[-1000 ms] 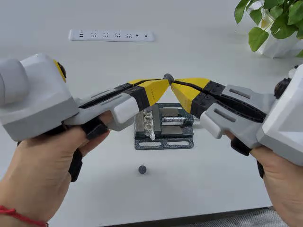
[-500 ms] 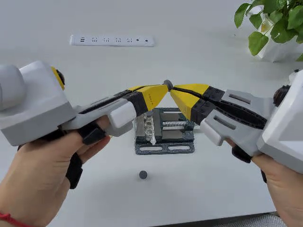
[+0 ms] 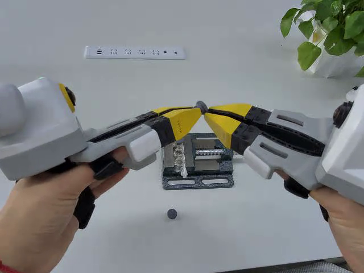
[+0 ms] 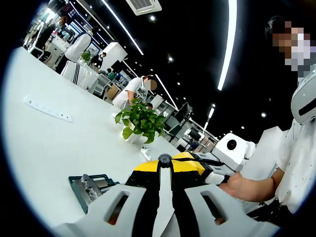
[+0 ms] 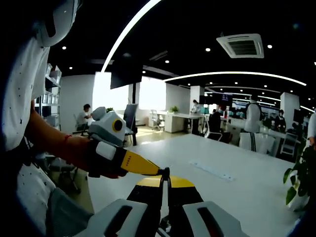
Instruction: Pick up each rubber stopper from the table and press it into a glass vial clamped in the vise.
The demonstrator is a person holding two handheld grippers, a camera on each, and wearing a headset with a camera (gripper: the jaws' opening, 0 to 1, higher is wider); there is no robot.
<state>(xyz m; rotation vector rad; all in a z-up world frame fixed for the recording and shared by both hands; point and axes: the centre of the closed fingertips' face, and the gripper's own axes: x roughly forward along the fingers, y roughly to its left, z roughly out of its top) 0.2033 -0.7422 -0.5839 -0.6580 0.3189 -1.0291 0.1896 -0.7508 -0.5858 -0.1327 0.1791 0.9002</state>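
A dark grey rubber stopper (image 3: 200,106) hangs in the air above the vise (image 3: 197,170). My left gripper (image 3: 196,108) is shut on it, and the stopper (image 4: 164,159) sits at the very tip of its jaws. My right gripper (image 3: 207,112) is shut, and its tip meets the stopper from the other side. In the right gripper view the right gripper (image 5: 165,174) points at the left gripper's yellow tip. Clear glass vials (image 3: 179,152) stand in a row, clamped in the vise. A second stopper (image 3: 172,214) lies on the table in front of the vise.
A white power strip (image 3: 135,52) lies at the back of the white table. A potted plant (image 3: 330,28) stands at the back right. The vise (image 4: 91,185) lies low and to the left of the left jaws.
Both grippers stay tip to tip over the vise and have sunk slightly. The right tip, a little apart from the stopper half a second ago, touches it again.
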